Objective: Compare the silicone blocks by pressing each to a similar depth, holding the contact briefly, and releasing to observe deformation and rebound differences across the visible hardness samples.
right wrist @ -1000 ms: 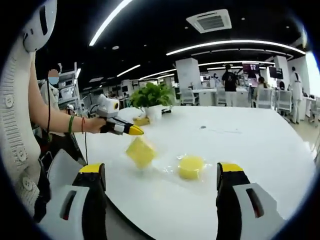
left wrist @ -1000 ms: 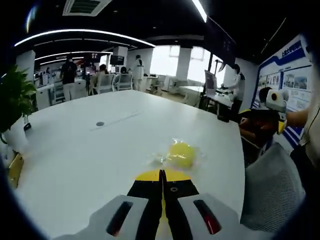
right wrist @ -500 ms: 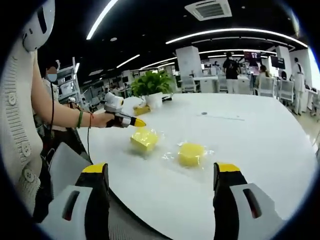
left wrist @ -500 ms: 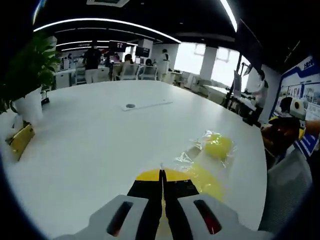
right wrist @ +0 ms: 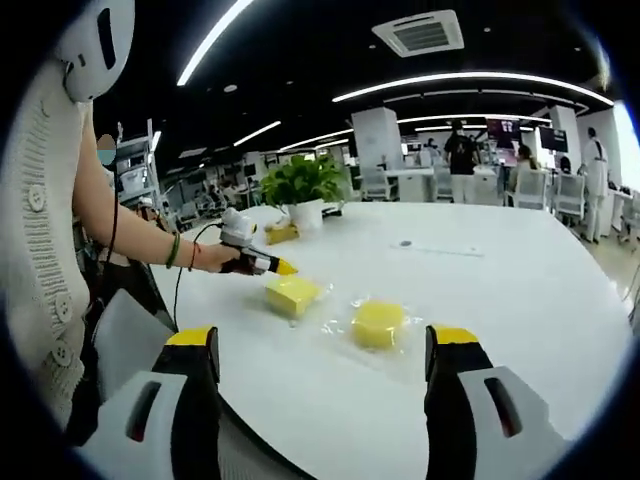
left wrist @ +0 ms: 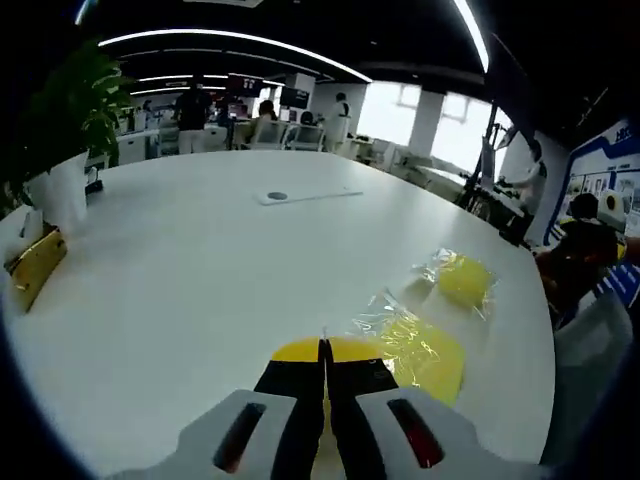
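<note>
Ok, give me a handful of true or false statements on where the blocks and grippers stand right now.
1. The left gripper has its fingers closed. True.
2. The right gripper is closed on the round block. False: its fingers are wide apart, short of both blocks.
3. Both blocks lie on the white table in clear wrap. True.
4. The square block is in the air. False: it rests on the table, with the left gripper's tip at its edge.
5. A potted plant stands on the table beyond the blocks. True.
6. The round block sits on top of the square one. False: they lie side by side, apart.
</note>
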Available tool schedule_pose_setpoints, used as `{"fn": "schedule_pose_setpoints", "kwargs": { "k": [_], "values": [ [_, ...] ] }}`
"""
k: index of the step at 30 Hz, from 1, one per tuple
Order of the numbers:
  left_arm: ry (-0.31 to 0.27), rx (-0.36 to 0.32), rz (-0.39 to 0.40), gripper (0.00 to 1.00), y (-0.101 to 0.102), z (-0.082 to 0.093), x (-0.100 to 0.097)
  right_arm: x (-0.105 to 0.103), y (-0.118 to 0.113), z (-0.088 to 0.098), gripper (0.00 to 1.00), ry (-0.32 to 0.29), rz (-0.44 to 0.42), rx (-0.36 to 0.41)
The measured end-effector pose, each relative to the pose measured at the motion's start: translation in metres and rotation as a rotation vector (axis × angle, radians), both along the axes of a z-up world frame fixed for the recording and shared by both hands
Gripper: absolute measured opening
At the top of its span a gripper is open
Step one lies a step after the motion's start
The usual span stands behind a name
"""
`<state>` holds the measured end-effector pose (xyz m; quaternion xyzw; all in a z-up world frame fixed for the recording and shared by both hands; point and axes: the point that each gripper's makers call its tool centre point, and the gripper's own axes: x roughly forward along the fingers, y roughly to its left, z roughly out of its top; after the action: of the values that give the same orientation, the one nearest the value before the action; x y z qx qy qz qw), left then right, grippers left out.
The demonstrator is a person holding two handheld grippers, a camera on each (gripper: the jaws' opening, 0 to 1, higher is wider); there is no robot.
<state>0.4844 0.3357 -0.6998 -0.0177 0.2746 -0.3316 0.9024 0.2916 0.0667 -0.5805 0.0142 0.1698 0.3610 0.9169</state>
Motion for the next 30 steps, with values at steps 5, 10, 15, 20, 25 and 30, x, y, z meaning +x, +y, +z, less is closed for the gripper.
{"fn": "schedule_pose_setpoints", "kwargs": {
  "k": [5, 10, 15, 20, 25, 30],
  "values": [
    [-0.005, 0.000, -0.008, 0.00, -0.001, -0.005, 0.001, -0.001, -0.001, -0.007, 0.77, 0.029, 0.007, -0.017],
    [0.007, -0.024, -0.002, 0.00, 0.001, -0.005, 0.001, -0.005, 0.001, -0.012, 0.75, 0.061, 0.018, -0.016],
    [-0.035, 0.026, 0.008, 0.00, 0.005, -0.001, -0.001, -0.008, 0.002, -0.017, 0.74, 0.084, 0.020, -0.006],
    [-0.082, 0.040, 0.028, 0.09, 0.011, 0.007, 0.000, -0.012, 0.006, -0.021, 0.74, 0.101, 0.039, -0.004],
    [-0.124, 0.058, 0.057, 0.22, 0.019, 0.021, -0.002, -0.013, 0.008, -0.018, 0.74, 0.088, 0.052, -0.001],
    [-0.178, 0.069, 0.074, 0.23, 0.020, 0.043, -0.017, -0.011, 0.010, -0.010, 0.73, 0.062, 0.064, 0.005]
  ]
}}
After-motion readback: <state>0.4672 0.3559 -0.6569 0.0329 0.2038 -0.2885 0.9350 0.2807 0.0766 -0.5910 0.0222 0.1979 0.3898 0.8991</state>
